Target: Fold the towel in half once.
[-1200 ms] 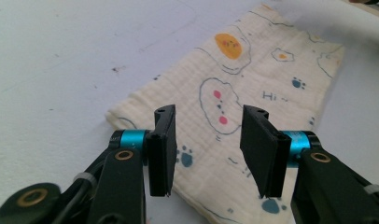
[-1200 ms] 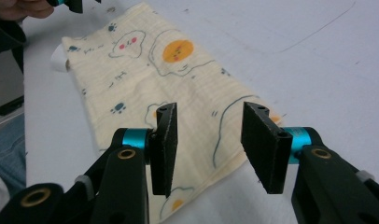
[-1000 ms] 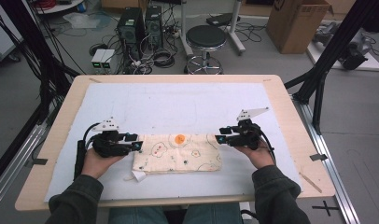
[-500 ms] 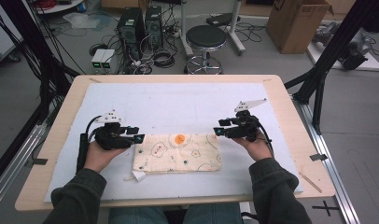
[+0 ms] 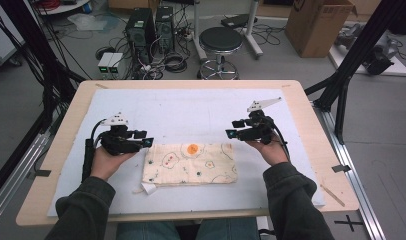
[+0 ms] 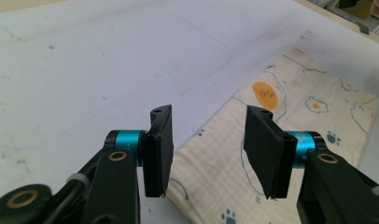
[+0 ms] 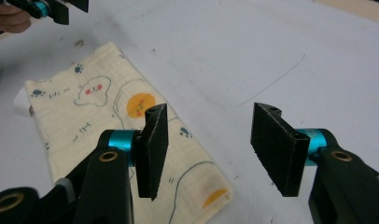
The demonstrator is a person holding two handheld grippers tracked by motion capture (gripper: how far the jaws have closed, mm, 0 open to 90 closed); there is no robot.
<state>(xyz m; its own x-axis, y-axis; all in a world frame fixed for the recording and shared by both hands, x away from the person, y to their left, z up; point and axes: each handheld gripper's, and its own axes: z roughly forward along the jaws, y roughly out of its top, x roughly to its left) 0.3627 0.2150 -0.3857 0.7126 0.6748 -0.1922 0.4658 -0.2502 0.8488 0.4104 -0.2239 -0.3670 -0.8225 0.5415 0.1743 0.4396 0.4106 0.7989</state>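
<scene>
My left claw (image 5: pixel 147 142) hangs with its jaws parted to a middling gap and nothing pinched between them; in the left gripper view the folded cloth (image 6: pixel 290 140) lies on the white mat (image 6: pixel 108 60) just under and beyond the jaws, its near edge running below the gap and its length stretching off toward the right jaw's side. My right claw (image 5: pixel 230 134) has just been opening its jaws, and they stand apart with only bare mat showing between them; in the right gripper view the cloth (image 7: pixel 127 135) sits beneath and outward of the left-hand jaw, one short end close to that jaw's tip, the rest running away toward my other claw (image 7: pixel 52 9) at the far corner. From above, the cloth (image 5: pixel 191 162) (cream, printed with small fried-egg and paw shapes, an orange spot near its far edge) lies flat between my two claws, its left end just beside the left claw's tips, its right end a little below and inward of the right claw's tips. Neither claw touches it. The mat covers most of the wooden counter (image 5: pixel 321 145), and my hands (image 5: pixel 107 162) cup each claw from beneath.
</scene>
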